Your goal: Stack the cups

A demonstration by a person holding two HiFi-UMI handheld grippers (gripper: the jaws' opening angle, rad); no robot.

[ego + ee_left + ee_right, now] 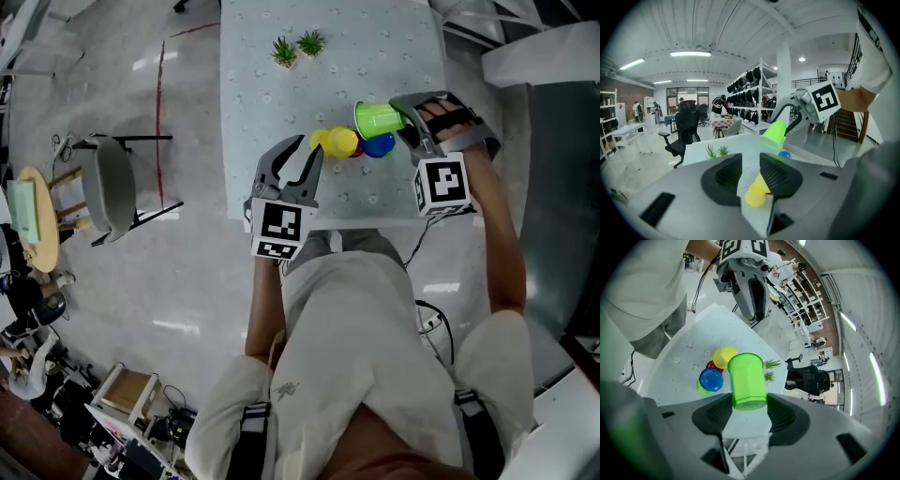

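Observation:
My right gripper point(401, 120) is shut on a light green cup point(377, 118) by its base end and holds it in the air above the table, mouth pointing away from the jaws point(749, 401). Just below it, a yellow cup point(339, 142), a red cup point(711, 366) and a blue cup point(380, 145) huddle together on the table; a second green cup point(700, 388) peeks from under the blue one. My left gripper point(311, 145) hovers left of the yellow cup, its jaws a narrow gap apart with nothing between them point(751, 161).
The cups sit near the front edge of a pale speckled table point(262, 94). Two small potted plants point(297, 47) stand at its far side. A grey chair point(112, 187) is on the floor to the left.

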